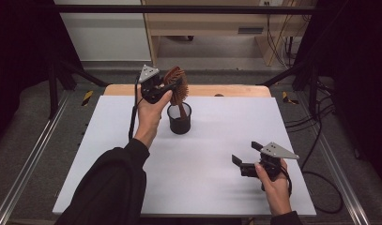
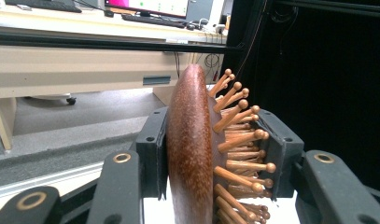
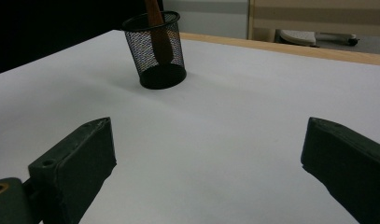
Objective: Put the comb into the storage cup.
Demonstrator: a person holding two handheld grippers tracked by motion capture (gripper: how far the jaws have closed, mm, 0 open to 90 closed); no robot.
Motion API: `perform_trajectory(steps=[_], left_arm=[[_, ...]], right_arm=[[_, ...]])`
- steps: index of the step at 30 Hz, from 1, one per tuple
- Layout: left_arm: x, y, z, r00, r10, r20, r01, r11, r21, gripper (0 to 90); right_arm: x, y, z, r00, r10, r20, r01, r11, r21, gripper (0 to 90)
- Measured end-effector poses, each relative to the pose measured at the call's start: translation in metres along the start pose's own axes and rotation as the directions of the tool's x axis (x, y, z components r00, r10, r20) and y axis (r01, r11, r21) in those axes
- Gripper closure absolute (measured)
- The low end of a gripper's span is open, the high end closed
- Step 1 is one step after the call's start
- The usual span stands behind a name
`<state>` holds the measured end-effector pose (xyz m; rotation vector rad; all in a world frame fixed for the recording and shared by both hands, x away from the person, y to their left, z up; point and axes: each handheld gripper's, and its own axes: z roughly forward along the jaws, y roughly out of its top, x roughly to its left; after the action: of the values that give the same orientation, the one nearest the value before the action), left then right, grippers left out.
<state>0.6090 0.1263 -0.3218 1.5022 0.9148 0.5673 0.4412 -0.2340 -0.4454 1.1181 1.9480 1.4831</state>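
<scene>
Clamping the wooden hairbrush (image 1: 177,84) by its head right above the mesh cup (image 1: 179,119), the left claw (image 1: 166,89) could tip that light cup if the handle drags sideways, while the right claw (image 1: 248,158) sits released nearby.

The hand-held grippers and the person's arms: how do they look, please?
Each hand-held gripper, left and right, is black, with two blocky black jaws, brass-coloured rivets at the jaw links and a grey three-cornered plate on top. A black cable trails from the left one. The person wears black long sleeves.
</scene>
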Motion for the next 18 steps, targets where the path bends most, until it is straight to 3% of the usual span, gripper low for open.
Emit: perform_trajectory(steps=[10, 18], left_arm=[[-0.0017, -0.0030, -0.0012, 1.0000, 0.005, 0.003, -0.005, 1.0000, 0.006, 51.3], [0.0011, -0.0098, -0.0002, 0.9999, -0.014, 0.004, 0.014, 0.9999, 0.008, 51.2]], right_arm=[[0.0004, 0.0003, -0.0003, 1.0000, -0.001, 0.003, 0.001, 1.000, -0.004, 3.3], [0.0004, 0.0002, -0.0006, 1.0000, -0.002, 0.000, 0.002, 1.000, -0.003, 3.3]])
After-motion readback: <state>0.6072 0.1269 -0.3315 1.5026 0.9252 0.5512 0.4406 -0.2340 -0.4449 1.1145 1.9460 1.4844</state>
